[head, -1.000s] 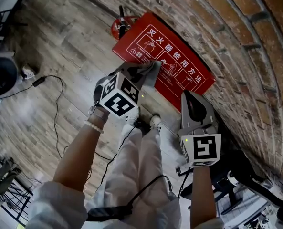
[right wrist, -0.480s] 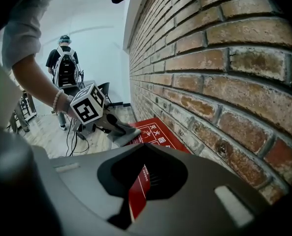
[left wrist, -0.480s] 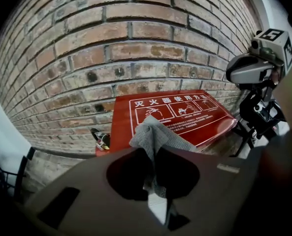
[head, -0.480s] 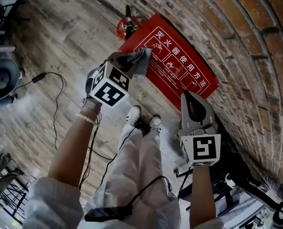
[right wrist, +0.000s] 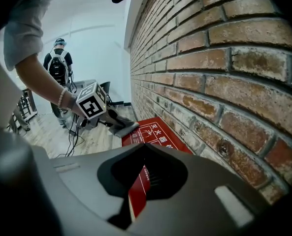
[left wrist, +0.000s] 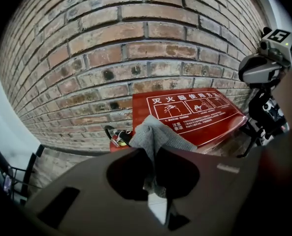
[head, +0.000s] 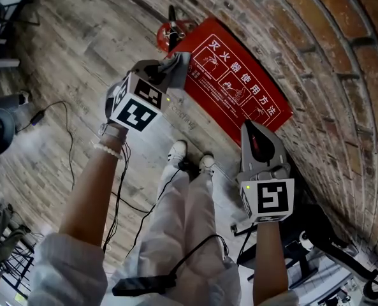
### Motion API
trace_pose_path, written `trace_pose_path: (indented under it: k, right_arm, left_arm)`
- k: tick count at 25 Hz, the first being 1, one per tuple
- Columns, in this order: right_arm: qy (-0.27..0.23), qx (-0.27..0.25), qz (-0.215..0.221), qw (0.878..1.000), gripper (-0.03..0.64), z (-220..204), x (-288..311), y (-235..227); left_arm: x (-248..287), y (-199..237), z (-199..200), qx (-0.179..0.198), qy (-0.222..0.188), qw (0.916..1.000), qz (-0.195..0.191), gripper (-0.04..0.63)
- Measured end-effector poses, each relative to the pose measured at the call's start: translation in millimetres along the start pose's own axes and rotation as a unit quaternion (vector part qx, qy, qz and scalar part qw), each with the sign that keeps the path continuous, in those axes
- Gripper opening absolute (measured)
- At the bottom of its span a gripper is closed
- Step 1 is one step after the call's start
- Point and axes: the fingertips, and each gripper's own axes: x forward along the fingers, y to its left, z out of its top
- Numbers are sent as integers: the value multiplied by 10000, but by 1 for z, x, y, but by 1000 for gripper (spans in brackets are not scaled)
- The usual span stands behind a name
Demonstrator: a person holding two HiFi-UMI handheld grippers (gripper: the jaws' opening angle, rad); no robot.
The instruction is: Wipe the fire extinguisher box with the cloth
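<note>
The red fire extinguisher box (head: 236, 94) lies flat on the wood floor against the brick wall, white diagrams and print on its face. My left gripper (head: 169, 65) is shut on a grey cloth (head: 178, 64), which hangs over the box's left end. In the left gripper view the cloth (left wrist: 155, 136) bunches out between the jaws, above the box (left wrist: 195, 114). My right gripper (head: 251, 129) is shut with nothing held, hovering near the box's right end, off its surface. Through its thin jaw slit I see the box (right wrist: 155, 134) and the left gripper (right wrist: 117, 122).
A red fire extinguisher (head: 169, 34) stands just left of the box, beside the cloth. The brick wall (head: 316, 56) runs along the right. Black cables (head: 67, 145) trail over the floor at left. A black stand (head: 329, 241) sits behind my right arm. A person (right wrist: 58, 63) stands far off.
My left gripper has carried the cloth leftward along the box, from its middle to its left end near the extinguisher. The right gripper has stayed where it was.
</note>
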Motion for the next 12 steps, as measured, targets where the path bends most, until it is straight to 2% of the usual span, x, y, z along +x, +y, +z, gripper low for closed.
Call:
trace_pose_path:
  k: [5,12]
  right_arm:
    - [10,10,-28,10000,9,-2,-2,-2]
    - [-49,-70,-19,10000,9,5,-9,0]
  left_arm:
    - [-1,8,-2,-114,-1,9999,117,15]
    - [-11,1,2,11,-14,9999,122,14]
